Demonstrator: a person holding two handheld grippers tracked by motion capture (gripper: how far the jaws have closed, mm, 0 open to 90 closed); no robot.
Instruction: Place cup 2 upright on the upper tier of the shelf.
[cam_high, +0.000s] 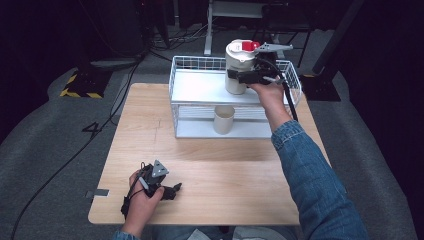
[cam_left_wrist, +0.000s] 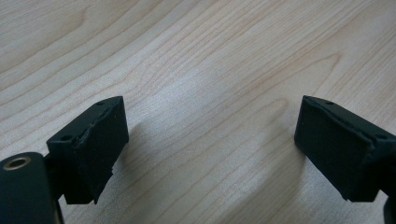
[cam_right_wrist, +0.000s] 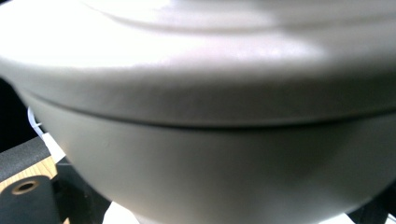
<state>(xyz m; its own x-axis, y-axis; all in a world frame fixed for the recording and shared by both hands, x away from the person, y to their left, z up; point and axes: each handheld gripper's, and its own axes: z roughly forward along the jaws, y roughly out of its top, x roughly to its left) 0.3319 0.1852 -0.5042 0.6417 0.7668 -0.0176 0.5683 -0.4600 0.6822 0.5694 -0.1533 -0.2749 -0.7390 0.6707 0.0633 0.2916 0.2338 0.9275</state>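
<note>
A cream-white lidded canister (cam_high: 239, 60) with a red piece on its lid stands at the back right of the top shelf of a white wire rack (cam_high: 197, 87). My right gripper (cam_high: 239, 76) reaches in from the right, its jaws hugging the canister's body just under the lid. In the right gripper view the canister (cam_right_wrist: 210, 116) looms very close and blurred, with one black jaw showing at the bottom left. My left gripper (cam_high: 172, 191) lies on the wooden table (cam_high: 225, 170) near the front left. Its jaws (cam_left_wrist: 210, 140) stand apart over bare wood.
A plain cream cup (cam_high: 224, 120) stands on the rack's lower shelf, under the canister's side of the rack. The rack sits at the table's far edge. Dark floor, cables and stands surround the table.
</note>
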